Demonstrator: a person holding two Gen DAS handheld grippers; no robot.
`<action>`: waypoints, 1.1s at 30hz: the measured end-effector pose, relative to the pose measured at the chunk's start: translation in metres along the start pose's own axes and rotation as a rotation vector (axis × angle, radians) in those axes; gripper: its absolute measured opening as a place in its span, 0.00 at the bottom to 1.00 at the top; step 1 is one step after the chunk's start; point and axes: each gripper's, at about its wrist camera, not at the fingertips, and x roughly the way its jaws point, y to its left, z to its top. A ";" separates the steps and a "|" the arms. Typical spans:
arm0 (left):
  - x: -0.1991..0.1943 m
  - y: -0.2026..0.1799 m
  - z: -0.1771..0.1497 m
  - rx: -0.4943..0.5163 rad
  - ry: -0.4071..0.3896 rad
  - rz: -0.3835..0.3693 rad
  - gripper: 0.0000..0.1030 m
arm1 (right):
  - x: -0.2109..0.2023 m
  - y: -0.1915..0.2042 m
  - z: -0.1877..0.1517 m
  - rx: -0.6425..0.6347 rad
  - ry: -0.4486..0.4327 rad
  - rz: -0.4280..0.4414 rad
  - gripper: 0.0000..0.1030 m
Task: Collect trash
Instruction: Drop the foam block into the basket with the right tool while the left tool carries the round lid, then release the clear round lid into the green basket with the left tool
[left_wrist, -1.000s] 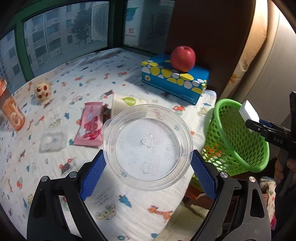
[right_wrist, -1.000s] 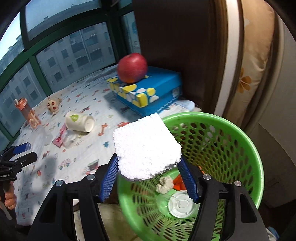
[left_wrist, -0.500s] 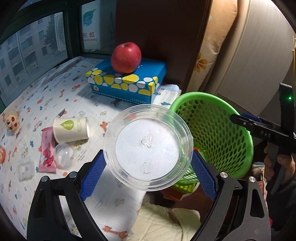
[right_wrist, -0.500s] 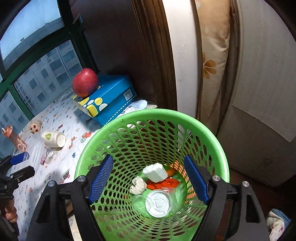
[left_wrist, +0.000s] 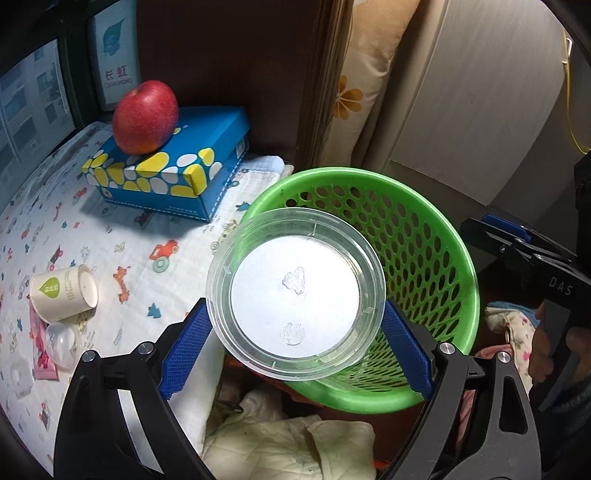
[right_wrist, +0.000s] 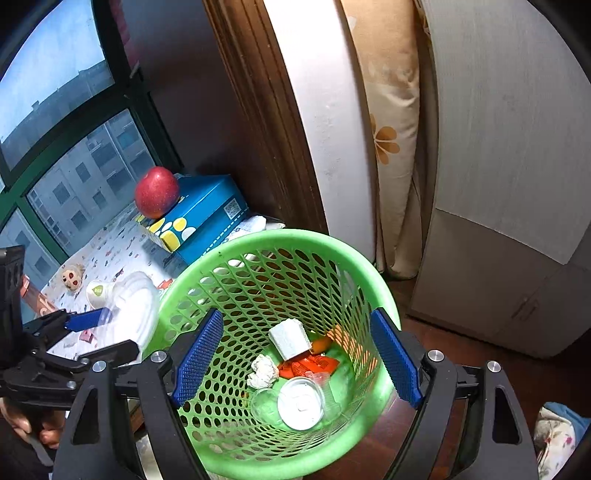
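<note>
The clear round plastic lid (left_wrist: 295, 291) sits clamped between the left gripper (left_wrist: 295, 332) fingers, flat face toward the camera, over the green perforated plastic basket (left_wrist: 424, 236) rim. Only the right view shows inside — white foam block (right_wrist: 290, 338), crumpled paper (right_wrist: 263, 371), perhaps a cup lid (right_wrist: 301, 404). The right gripper (right_wrist: 295, 358) fingers stand apart, empty.

"DAS" on right hand-held gripper (left_wrist: 495, 236)

The bed (left_wrist: 122, 236), under a cartoon-print sheet, carries a blue tissue box (left_wrist: 173, 173) near its far right corner (a red apple (left_wrist: 145, 117) sits on top). Toward the left edge a paper cup (left_wrist: 62, 293) lies on its side, touching a clear plastic dome (left_wrist: 61, 343) and a pink wrapper (left_wrist: 42, 360). A small doll head (right_wrist: 72, 277) lies farther off.
</note>
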 end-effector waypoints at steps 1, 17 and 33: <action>0.004 -0.003 0.001 0.003 0.007 0.002 0.86 | -0.001 -0.002 0.000 0.005 -0.002 -0.001 0.76; 0.038 -0.014 0.008 -0.006 0.059 -0.015 0.91 | -0.004 -0.026 -0.009 0.058 0.009 -0.002 0.77; -0.020 0.042 -0.017 -0.117 -0.031 0.087 0.91 | -0.004 0.013 -0.007 0.005 0.006 0.051 0.77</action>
